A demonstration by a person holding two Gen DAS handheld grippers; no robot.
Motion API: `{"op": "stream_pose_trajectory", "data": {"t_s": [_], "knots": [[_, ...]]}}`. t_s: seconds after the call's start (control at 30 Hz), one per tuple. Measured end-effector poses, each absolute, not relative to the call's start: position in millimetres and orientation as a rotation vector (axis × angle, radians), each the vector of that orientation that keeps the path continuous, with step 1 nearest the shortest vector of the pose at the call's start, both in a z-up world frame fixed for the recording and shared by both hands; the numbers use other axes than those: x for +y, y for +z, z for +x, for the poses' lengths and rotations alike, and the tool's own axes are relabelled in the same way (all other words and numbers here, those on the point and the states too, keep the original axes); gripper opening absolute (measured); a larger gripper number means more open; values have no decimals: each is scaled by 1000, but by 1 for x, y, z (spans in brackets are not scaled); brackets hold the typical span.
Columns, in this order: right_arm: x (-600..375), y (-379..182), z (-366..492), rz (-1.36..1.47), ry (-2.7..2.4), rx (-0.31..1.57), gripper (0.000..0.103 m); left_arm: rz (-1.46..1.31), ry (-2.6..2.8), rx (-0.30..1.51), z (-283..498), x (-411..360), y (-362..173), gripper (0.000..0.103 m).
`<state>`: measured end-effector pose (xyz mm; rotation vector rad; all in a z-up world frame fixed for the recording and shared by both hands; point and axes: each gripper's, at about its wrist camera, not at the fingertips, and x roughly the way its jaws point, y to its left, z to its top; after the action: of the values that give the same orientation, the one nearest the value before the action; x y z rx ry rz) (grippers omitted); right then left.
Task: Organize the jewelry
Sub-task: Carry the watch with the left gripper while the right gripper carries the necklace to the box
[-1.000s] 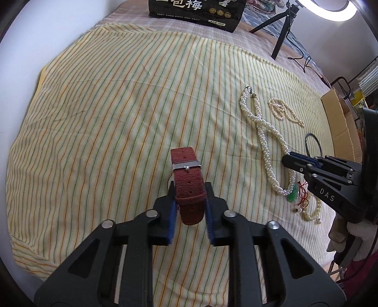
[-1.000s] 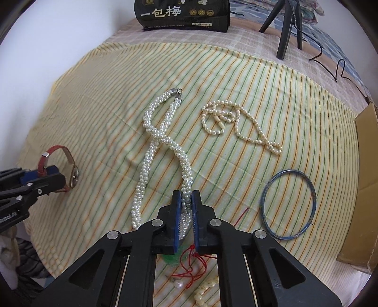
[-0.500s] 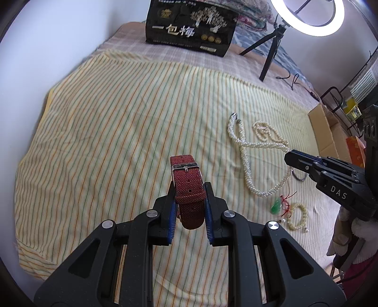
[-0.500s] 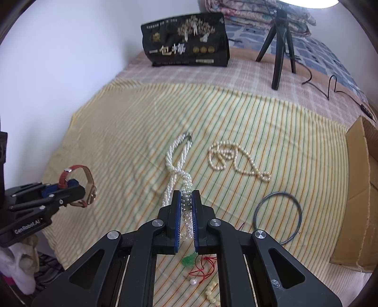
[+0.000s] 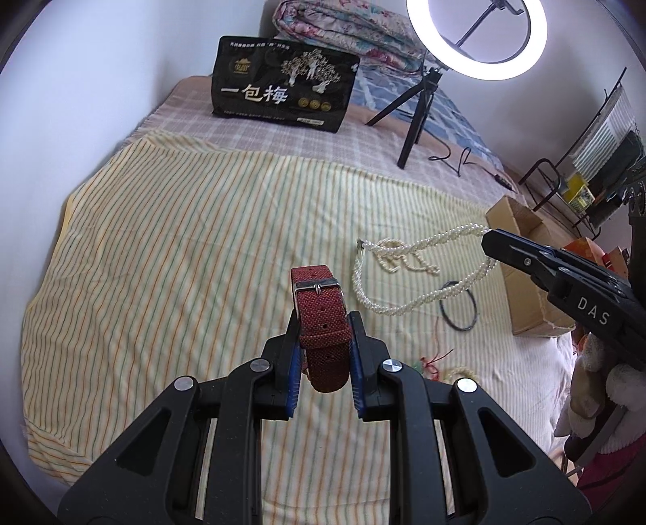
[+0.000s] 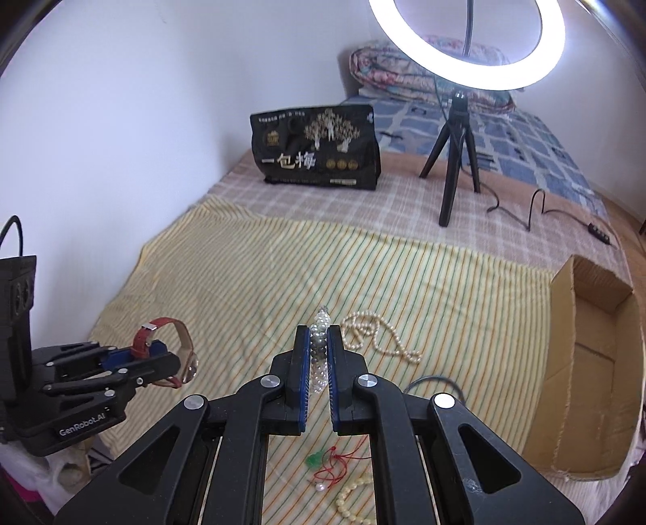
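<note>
While tilted downward, both tools grip jewelry above bed.

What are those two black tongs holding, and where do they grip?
The left tongs pinch the red watch by its strap. The right tongs clamp the twisted pearl necklace across its strands.

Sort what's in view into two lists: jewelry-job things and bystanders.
Job:
red-strap watch in left claw
twisted pearl necklace in right claw
thin pearl strand
dark bangle
green pendant
cardboard box

Lying about:
black bag
ring light
rolled quilt
</note>
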<state>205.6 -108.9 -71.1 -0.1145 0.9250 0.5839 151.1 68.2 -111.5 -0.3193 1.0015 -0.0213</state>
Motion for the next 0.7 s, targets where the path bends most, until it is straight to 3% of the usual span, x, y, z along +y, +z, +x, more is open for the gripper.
{"op": "stream_pose_trajectory", "data": {"t_s": [0.7], "knots": [[-223, 10, 202, 8, 431, 727, 6, -267, -210, 897, 165, -43, -63, 19]]}}
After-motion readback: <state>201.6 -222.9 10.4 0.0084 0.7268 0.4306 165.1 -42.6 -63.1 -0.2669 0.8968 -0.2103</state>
